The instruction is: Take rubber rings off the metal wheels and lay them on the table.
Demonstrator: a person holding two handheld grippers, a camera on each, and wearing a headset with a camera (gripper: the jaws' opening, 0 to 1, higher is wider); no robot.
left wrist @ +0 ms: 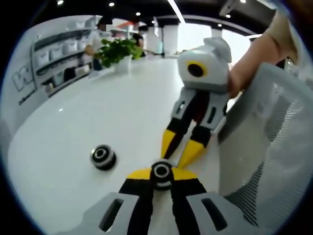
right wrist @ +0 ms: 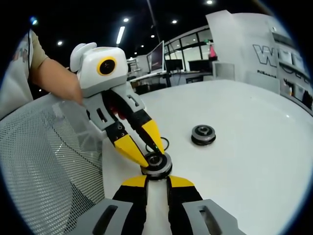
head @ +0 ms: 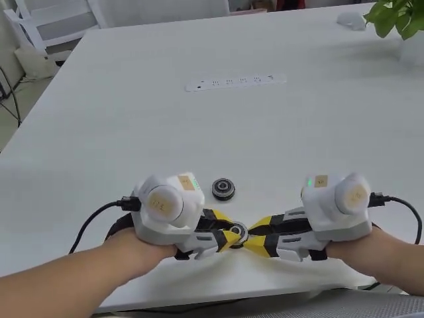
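A small metal wheel (head: 236, 233) with a black rubber ring is held just above the table's near edge, between my two grippers, which point at each other. My left gripper (head: 228, 235) is shut on this wheel (left wrist: 161, 172), its yellow tips flanking it. My right gripper (head: 249, 237) comes from the opposite side, and its nearly closed tips pinch the rim of the wheel (right wrist: 156, 164). A second wheel (head: 224, 189) with its black ring on lies flat on the white table (head: 132, 119), a little beyond the grippers.
A white power strip (head: 235, 83) lies across the table's middle. A potted plant (head: 397, 16) stands at the far right corner. Cables trail from both grippers over the near edge. A mesh chair (right wrist: 44, 161) is close behind the grippers.
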